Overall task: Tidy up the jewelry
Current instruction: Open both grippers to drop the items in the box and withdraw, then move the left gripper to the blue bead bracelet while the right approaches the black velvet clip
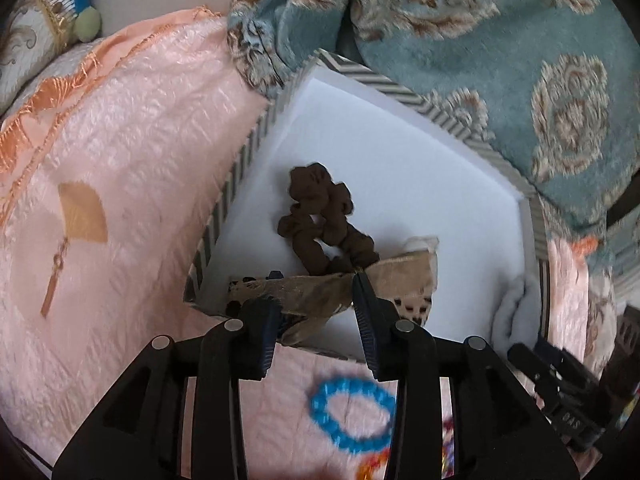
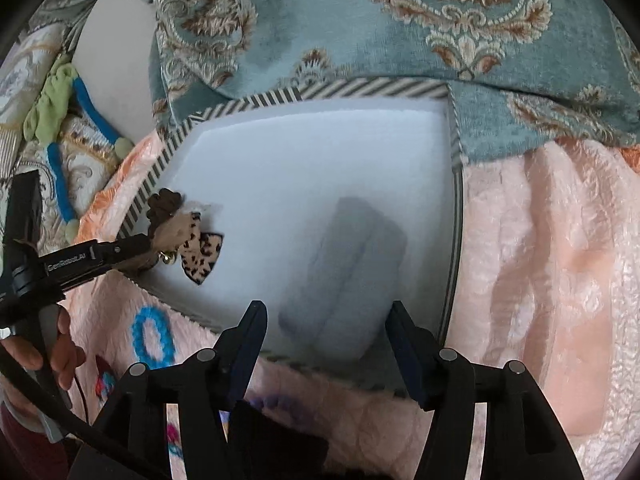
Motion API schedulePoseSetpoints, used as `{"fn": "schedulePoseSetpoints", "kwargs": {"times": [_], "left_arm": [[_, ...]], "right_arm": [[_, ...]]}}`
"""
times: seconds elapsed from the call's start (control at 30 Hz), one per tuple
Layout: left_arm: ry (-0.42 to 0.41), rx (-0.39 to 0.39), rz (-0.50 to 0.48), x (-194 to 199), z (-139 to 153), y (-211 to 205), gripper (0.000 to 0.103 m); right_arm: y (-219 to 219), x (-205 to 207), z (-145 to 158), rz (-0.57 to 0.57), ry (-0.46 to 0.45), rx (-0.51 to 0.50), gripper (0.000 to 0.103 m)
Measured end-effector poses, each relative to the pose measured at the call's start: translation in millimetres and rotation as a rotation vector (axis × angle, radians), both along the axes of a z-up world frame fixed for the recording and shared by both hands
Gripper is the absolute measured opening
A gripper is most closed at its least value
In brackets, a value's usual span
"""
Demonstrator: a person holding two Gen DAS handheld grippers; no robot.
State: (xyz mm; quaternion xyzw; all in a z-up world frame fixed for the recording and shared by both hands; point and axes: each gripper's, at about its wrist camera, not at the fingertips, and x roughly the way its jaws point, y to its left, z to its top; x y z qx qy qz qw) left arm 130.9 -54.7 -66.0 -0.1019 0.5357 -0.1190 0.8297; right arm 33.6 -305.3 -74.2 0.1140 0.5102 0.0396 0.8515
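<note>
Jewelry here means soft hair accessories going into a striped-edged box [image 1: 244,152] with a white lining, which sits on a pink quilted bedspread [image 1: 132,152]. A brown scrunchie [image 1: 320,220] already lies near the middle of the lining, and a tan bow with leopard-print ends [image 1: 360,284] lies across the box's near corner, its long axis running crosswise between the left gripper's fingers. The left gripper [image 1: 320,300] stands partly open around the bow; the right finger's tip seems to touch the fabric, but nothing looks pinched, so the bow appears released onto the lining. The right gripper [image 2: 326,320] hangs open over the near right part of the box, a folded pale grey cloth piece [image 2: 344,276] lying straight ahead between its fingers, lengthwise along their line and not gripped. Outside the box, on the bedspread just behind the left gripper, waits a blue beaded bracelet [image 1: 352,412]; it lies nearer the left hand, which would have to pull back toward the person to reach it.
</note>
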Motion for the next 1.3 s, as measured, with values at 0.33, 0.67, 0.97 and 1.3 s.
{"fn": "schedulePoseSetpoints", "kwargs": {"times": [0.33, 0.67, 0.97, 1.3], "left_arm": [[-0.088, 0.001, 0.031, -34.8, 26.9, 10.2, 0.064], [-0.248, 0.009, 0.028, -107.4, 66.9, 11.4, 0.064], [-0.349, 0.113, 0.057, -148.7, 71.4, 16.5, 0.064], [-0.363, 0.151, 0.051, -157.1, 66.8, 25.1, 0.064]], "right_arm": [[-8.2, -34.1, 44.3, -0.056, -0.114, 0.065, 0.067], [15.2, -94.1, 79.0, -0.065, -0.21, 0.053, 0.073], [41.8, -119.1, 71.4, -0.058, -0.191, 0.013, 0.073], [52.4, -127.5, 62.2, -0.069, -0.165, -0.018, 0.073]]}}
